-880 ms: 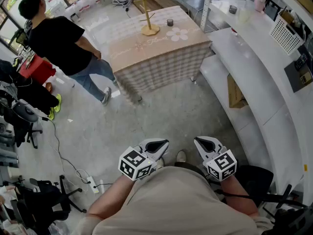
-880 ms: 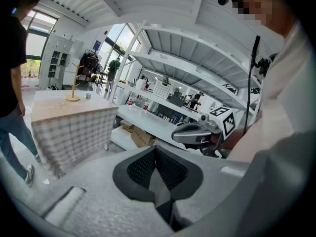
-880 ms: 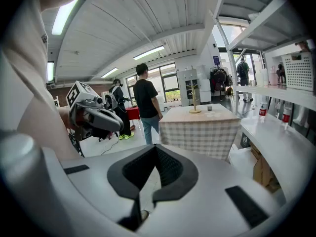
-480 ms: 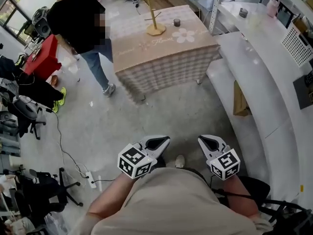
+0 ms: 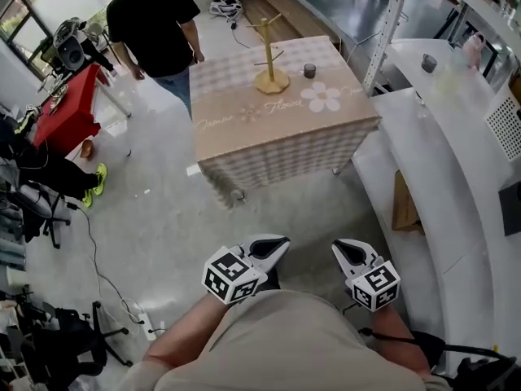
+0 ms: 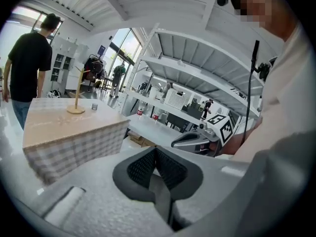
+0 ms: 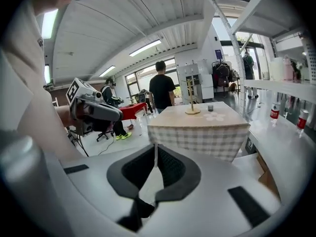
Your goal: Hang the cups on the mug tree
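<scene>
A wooden mug tree (image 5: 269,59) stands on a table (image 5: 244,129) with a beige and checked cloth, well ahead of me. A small dark cup (image 5: 309,70) sits just right of the tree; it also shows as the cup (image 7: 210,108) in the right gripper view and the cup (image 6: 94,106) in the left gripper view. The tree's pegs look bare. My left gripper (image 5: 281,243) and right gripper (image 5: 340,247) are held close to my body, far from the table. Both are shut with nothing between the pads.
A person in a black shirt (image 5: 156,23) stands at the table's far left corner. A long white counter (image 5: 456,186) curves along the right. A red table (image 5: 65,104), chairs and cables (image 5: 98,251) crowd the left side of the floor.
The table has come nearer and shifted right in the head view. The person in black has moved toward the table's far left corner. Both grippers stay shut by my body.
</scene>
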A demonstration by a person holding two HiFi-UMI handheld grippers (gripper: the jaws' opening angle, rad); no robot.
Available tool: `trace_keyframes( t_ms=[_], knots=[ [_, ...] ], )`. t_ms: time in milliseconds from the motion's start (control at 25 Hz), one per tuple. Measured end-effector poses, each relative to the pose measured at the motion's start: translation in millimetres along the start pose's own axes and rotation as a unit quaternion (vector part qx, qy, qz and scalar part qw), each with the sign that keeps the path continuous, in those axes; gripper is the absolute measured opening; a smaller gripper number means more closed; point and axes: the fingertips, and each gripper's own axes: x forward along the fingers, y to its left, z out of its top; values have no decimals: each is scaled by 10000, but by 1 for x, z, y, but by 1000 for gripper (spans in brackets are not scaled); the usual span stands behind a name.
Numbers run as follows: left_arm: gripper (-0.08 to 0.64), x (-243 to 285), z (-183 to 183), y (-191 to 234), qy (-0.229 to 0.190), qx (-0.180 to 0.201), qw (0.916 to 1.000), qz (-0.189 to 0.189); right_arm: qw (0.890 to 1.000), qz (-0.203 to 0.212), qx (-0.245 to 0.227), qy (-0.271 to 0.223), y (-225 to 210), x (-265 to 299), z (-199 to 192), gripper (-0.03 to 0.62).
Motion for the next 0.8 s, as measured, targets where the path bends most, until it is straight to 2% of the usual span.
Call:
trace_keyframes(
  t_ms=[200, 400, 560, 800],
  knots=[
    [8, -4, 48, 76, -61, 121, 9998, -127, 9998, -166, -77, -12, -32, 67, 64, 18],
    [8, -11, 73, 146, 83, 264, 9996, -92, 9992, -369, -141, -113, -61, 125, 114, 31],
    [8, -5, 84, 183, -74, 9, 10000, 49, 9993, -317, -186, -16, -88, 158, 131, 53],
    [7, 27, 104, 235, -70, -212, 9990, 387, 9992, -200, -328, 89, -167, 210, 158, 88]
  ],
)
